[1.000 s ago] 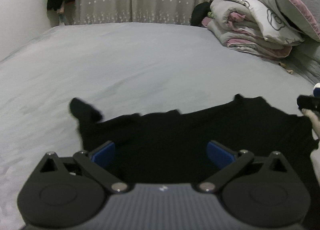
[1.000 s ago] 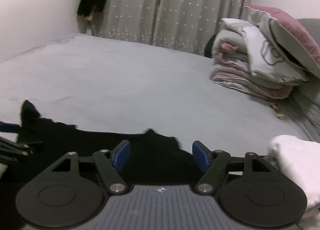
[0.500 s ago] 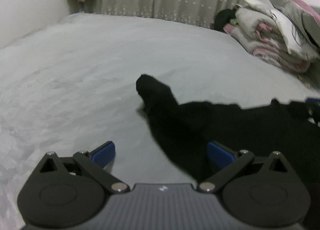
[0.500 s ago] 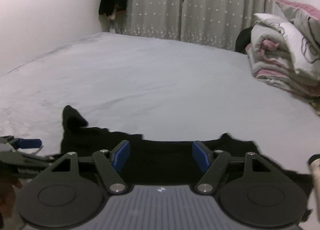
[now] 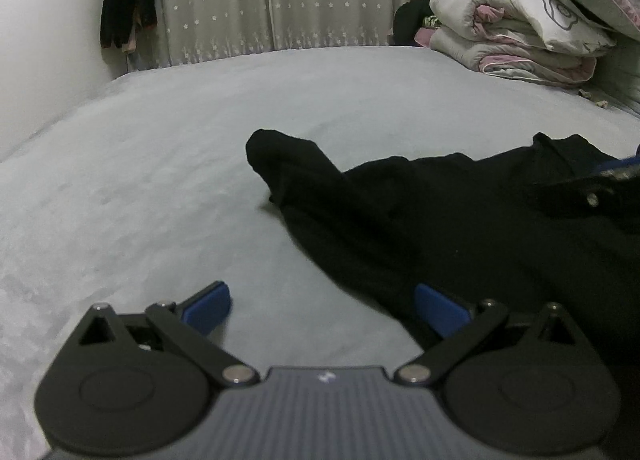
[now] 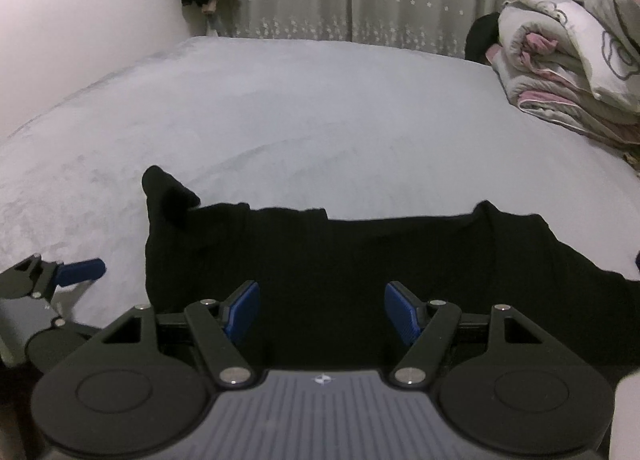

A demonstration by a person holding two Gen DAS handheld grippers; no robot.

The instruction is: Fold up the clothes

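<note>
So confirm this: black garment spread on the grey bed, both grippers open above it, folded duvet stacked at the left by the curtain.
One thing is wrong: the folded duvet is stacked at the right, as the right wrist view shows. The rest holds: the black garment lies on the grey bed, with the left gripper and right gripper open.

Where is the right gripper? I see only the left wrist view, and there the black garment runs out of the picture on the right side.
Observer: The right gripper points at the middle of the black garment; its fingers are open and pinch nothing.
Operator: How does the garment lie on its right side?
Observer: It is spread out fairly flat on the bed, and its right sleeve slopes down to the picture's right edge.
Operator: What else is near that side?
Observer: Something white shows in the lower right corner, cropped too much to identify.
</note>
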